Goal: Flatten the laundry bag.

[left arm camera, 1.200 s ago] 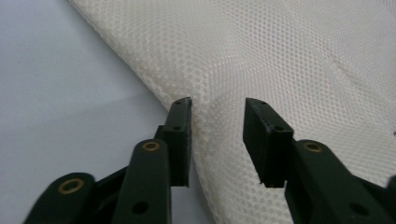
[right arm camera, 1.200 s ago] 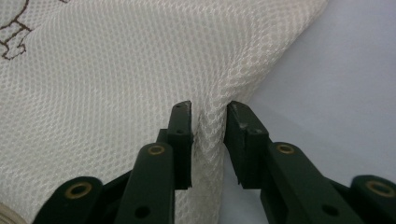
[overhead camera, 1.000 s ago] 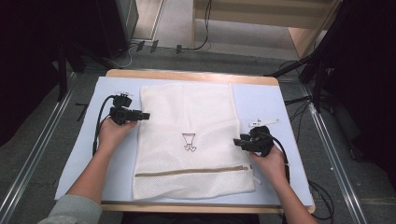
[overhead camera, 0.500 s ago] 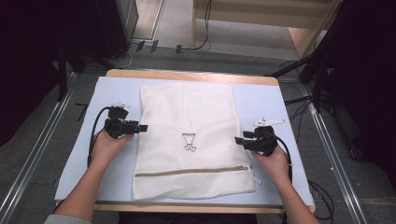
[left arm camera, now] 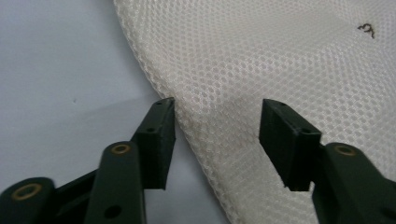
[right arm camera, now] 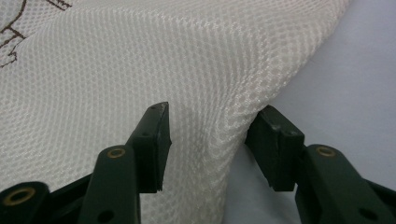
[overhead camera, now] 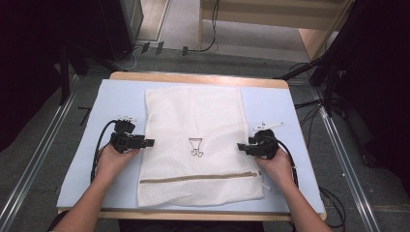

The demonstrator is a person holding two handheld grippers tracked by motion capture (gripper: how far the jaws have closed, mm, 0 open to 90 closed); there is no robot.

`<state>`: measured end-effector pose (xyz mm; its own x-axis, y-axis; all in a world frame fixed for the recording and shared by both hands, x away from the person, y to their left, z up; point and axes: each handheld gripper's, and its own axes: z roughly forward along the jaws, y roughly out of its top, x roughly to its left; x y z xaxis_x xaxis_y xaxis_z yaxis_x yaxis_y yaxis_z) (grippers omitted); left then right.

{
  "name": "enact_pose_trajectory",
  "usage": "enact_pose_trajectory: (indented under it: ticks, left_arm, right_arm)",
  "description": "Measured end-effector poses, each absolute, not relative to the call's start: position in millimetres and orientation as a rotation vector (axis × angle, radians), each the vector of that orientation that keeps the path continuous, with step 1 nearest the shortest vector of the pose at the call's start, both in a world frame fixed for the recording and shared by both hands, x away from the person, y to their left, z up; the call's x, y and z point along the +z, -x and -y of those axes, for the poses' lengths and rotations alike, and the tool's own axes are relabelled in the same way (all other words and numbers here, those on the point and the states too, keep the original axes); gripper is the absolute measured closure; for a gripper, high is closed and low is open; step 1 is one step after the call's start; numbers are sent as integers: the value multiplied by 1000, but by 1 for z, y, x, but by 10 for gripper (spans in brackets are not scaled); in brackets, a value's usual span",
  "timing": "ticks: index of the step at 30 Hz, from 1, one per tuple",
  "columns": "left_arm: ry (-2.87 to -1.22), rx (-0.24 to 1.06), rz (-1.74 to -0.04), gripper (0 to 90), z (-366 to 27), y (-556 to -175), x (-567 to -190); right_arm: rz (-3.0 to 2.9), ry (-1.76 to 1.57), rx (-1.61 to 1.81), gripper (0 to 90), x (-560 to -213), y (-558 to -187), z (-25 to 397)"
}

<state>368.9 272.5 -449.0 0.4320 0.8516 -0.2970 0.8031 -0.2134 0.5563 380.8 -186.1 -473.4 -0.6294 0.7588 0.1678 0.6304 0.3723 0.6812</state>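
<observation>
Mesh bag (overhead camera: 193,145): flat on the mat (overhead camera: 116,101), centred on the table (overhead camera: 193,77), zipper (overhead camera: 200,177) across its near end. Left gripper (overhead camera: 150,143): at the bag's left edge, jaws straddling it. Right gripper (overhead camera: 240,146): at the bag's right edge, opposite, jaws straddling it.

Spread wide, black jaws of the right gripper (right arm camera: 208,140), straddling the raised edge of a white mesh laundry bag (right arm camera: 154,70); pale blue table cover (right arm camera: 355,79) beside; brown print at upper left.
</observation>
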Motion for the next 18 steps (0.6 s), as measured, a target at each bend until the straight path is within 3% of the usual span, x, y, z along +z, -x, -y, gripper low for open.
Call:
enact_pose_trajectory:
  ticks: [4,8,11,18]
  left_arm:
    - [-2054,113,-1374,630,-263,-368,-450]
    - [-2082,75,-1364,836,-260,-373,-450]
    - [-2091,81,-1355,856,-264,-380,-447]
    - [-1988,133,-1375,858,-280,-402,-438]
  right_arm:
    - [-2469,-1265,1062,608,-471,-383,181]
    - [-2497,-1283,1025,772,-468,-385,178]
    - [-2508,-1255,1018,826,-468,-386,176]
    - [-2474,-1323,1045,830,-468,-401,178]
